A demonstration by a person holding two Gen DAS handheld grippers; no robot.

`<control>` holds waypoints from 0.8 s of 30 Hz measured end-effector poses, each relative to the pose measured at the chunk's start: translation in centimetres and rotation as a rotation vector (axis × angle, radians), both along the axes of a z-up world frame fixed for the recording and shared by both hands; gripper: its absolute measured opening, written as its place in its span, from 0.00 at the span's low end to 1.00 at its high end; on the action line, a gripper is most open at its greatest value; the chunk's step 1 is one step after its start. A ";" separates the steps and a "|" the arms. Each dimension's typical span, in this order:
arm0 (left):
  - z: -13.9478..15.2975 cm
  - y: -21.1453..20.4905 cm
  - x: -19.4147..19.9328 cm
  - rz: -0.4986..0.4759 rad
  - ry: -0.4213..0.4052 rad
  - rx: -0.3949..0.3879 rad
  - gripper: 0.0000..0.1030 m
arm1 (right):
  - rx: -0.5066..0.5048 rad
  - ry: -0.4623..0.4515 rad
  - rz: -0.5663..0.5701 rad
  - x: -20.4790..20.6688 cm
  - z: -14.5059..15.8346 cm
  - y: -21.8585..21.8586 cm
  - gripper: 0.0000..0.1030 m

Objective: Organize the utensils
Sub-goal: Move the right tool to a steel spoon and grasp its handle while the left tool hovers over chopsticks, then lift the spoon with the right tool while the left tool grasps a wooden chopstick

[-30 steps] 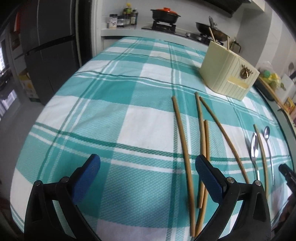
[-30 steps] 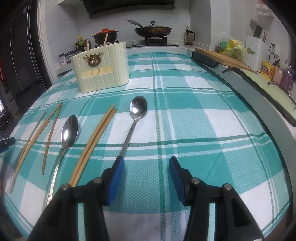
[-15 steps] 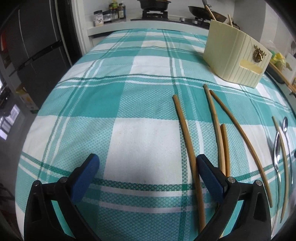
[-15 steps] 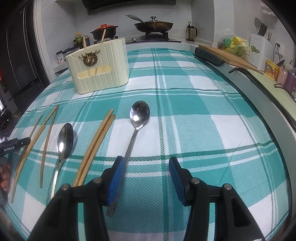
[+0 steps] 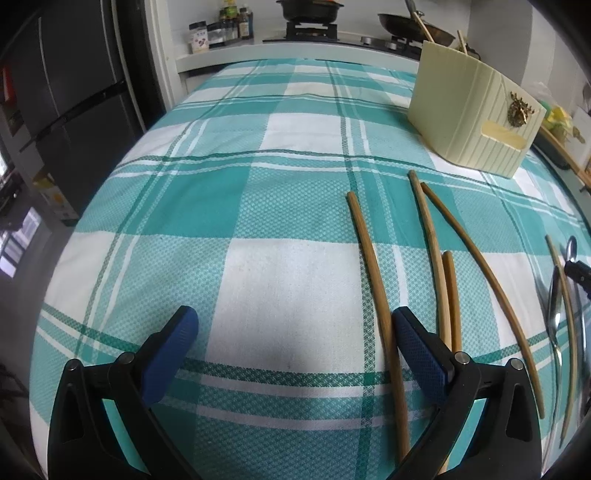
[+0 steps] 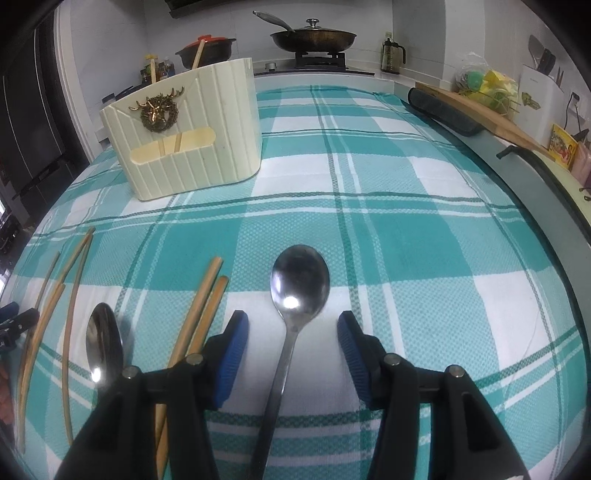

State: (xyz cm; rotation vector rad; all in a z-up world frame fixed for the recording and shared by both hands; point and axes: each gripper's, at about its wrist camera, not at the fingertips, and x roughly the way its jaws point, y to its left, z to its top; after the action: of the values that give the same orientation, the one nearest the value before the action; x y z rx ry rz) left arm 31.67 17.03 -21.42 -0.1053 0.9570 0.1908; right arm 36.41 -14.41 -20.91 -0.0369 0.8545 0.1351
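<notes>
A steel spoon (image 6: 295, 295) lies on the teal plaid cloth, its handle running back between the blue pads of my right gripper (image 6: 291, 332), which stands open around it without touching. A second spoon (image 6: 103, 339) and a pair of chopsticks (image 6: 207, 306) lie to its left. My left gripper (image 5: 291, 332) is open over bare cloth; a wooden chopstick (image 5: 373, 273) passes just inside its right pad (image 5: 417, 343), and several more chopsticks (image 5: 472, 251) lie further right. A cream utensil holder (image 6: 184, 125) with a gold deer emblem stands at the back, two sticks in it; it also shows as the holder (image 5: 476, 110).
The cloth-covered table (image 6: 406, 206) ends at a stove counter with a lidded pan (image 6: 314, 35) and a red-lidded pot (image 6: 207, 48). A wooden board (image 6: 480, 114) and a bag of items lie along the right counter. A dark fridge (image 5: 66, 110) stands left.
My right gripper has moved forward and left, so the spoon's handle now lies between its pads instead of beside the left one. The left gripper shifted forward early on, then kept still.
</notes>
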 end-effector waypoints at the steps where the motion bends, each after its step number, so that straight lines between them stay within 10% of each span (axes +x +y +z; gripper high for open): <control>1: 0.0 0.1 0.2 -0.002 0.000 0.001 1.00 | -0.017 -0.004 0.002 0.3 -0.1 0.3 0.51; 24: 0.2 -0.3 4.1 -0.050 -0.016 0.004 0.89 | -0.054 -0.010 0.007 1.5 -0.1 0.8 0.49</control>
State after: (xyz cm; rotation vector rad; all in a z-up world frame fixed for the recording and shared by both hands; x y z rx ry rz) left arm 35.73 16.68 -21.24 -0.0789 0.9423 0.1453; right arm 37.88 -13.62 -21.06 -0.0914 0.8477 0.1187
